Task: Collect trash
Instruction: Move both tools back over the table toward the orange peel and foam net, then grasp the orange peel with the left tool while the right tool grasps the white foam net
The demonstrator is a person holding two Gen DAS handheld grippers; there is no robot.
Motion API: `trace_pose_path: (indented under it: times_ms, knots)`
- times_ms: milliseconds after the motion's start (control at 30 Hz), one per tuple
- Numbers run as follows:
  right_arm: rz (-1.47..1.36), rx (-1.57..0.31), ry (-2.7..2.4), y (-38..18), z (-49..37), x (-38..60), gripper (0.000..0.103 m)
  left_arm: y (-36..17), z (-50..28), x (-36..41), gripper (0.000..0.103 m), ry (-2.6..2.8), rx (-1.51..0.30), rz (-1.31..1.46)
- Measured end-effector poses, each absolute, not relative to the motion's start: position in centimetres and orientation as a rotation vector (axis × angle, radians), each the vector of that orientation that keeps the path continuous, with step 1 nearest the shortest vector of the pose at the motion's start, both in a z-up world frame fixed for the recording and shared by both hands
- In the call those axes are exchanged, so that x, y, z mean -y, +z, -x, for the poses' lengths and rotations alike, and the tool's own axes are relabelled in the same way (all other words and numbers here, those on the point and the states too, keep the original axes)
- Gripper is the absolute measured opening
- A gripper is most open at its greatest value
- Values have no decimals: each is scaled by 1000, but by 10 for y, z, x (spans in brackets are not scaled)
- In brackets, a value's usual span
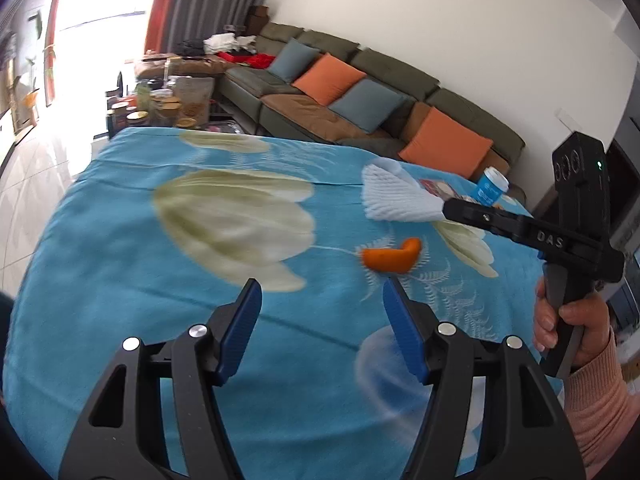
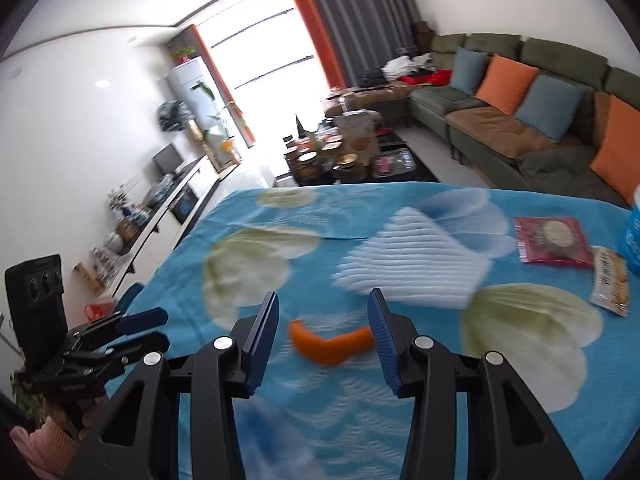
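Note:
An orange peel (image 1: pixel 394 258) lies on the blue flowered tablecloth (image 1: pixel 200 312); in the right wrist view the peel (image 2: pixel 332 346) sits just ahead of and between my open right fingers. A white crumpled tissue (image 1: pixel 394 196) lies beyond it and also shows in the right wrist view (image 2: pixel 412 268). A red snack wrapper (image 2: pixel 552 240), a white snack packet (image 2: pixel 610 286) and a blue cup (image 1: pixel 491 190) lie at the far right. My left gripper (image 1: pixel 320 286) is open and empty above the cloth, left of the peel. My right gripper (image 2: pixel 324 296) is open and empty.
A green sofa (image 1: pixel 360 92) with orange and blue cushions runs along the wall behind the table. A low table with jars (image 1: pixel 168 104) stands beyond the far edge. A white cabinet (image 2: pixel 160 232) lines the left wall.

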State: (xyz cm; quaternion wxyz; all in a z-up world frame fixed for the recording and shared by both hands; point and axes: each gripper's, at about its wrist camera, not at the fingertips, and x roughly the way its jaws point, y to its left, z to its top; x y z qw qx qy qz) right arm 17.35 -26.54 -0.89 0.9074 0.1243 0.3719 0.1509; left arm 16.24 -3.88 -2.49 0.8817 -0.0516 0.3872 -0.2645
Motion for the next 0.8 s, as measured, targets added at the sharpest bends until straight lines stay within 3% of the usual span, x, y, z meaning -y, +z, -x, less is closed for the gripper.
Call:
trace_pose_path:
  times_ms: [233, 467, 567, 633, 700, 800]
  knots:
    - [-314, -803, 218, -29, -200, 301, 59, -34, -188, 88, 62, -577, -871, 48]
    - [-394, -850, 216, -53, -221, 319, 59, -53, -212, 111, 61, -589, -971, 40]
    - [-415, -859, 225, -58, -223, 320, 52, -58, -213, 116, 57, -595, -991, 32]
    - [-415, -859, 228, -59, -223, 320, 34, -58, -212, 120, 53, -610, -987, 26]
    - [-421, -858, 234, -59, -222, 321, 28, -58, -211, 124, 46, -624, -993, 29]
    - [-418, -848, 245, -58, -220, 320, 16, -58, -209, 128, 44, -628, -988, 18]
